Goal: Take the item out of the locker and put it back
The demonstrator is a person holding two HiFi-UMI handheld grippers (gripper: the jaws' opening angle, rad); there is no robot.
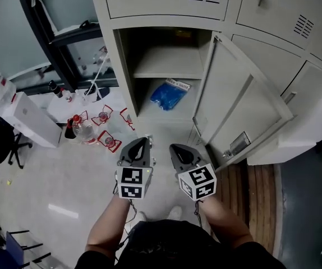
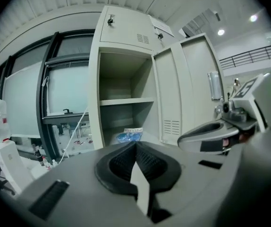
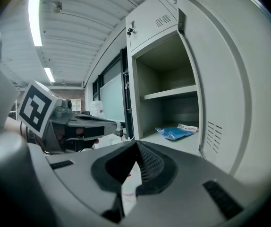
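At lower centre, the person's forearms (image 1: 107, 223) carried both grippers side by side, near each other but apart. The left gripper (image 1: 144, 140) had its jaws together on nothing, as its own view confirmed (image 2: 136, 143). The right gripper (image 1: 175, 148) was likewise closed and empty (image 3: 135, 143). Both pointed toward the open locker (image 1: 124, 66) at upper centre. The blue bag (image 1: 168, 94) lay on the locker's floor, beneath the shelf (image 1: 166, 67), well clear of both grippers. The door (image 1: 237, 100) stood swung out to the right. Bottles (image 1: 88, 129) stood on the floor at left.
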